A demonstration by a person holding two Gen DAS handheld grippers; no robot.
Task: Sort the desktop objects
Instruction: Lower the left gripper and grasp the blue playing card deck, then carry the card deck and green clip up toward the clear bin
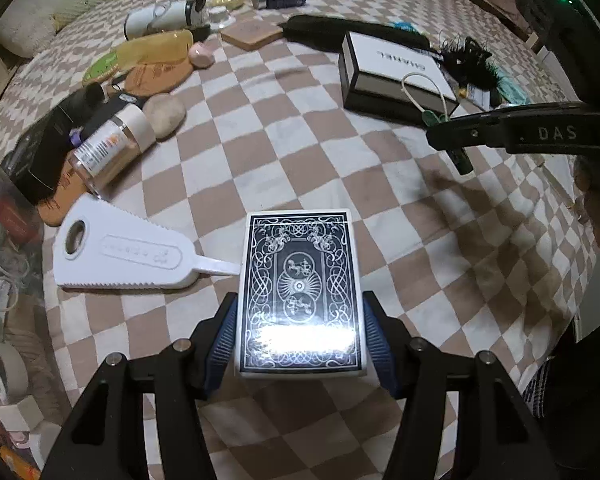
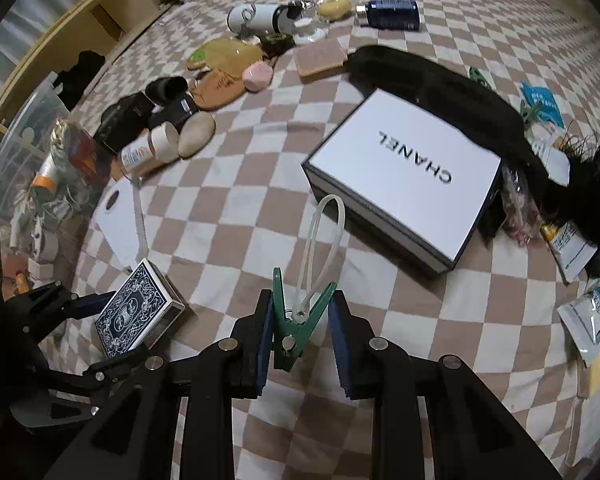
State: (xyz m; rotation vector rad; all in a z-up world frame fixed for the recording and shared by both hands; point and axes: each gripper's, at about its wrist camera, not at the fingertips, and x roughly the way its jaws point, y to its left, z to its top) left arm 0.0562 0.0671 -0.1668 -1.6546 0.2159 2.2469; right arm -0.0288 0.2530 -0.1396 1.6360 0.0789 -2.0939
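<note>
My left gripper (image 1: 300, 316) pinches the card deck (image 1: 300, 292) by its long sides, lifted off the checkered cloth (image 1: 260, 152) just right of the white scraper (image 1: 120, 256). My right gripper (image 2: 300, 332) clamps a green clip (image 2: 290, 320) (its pale loop (image 2: 324, 236) sticking up), near the white box (image 2: 404, 184).

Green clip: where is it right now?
In the right wrist view the green clip sits low centre, pinched in the right claw, with the white box beyond.
</note>
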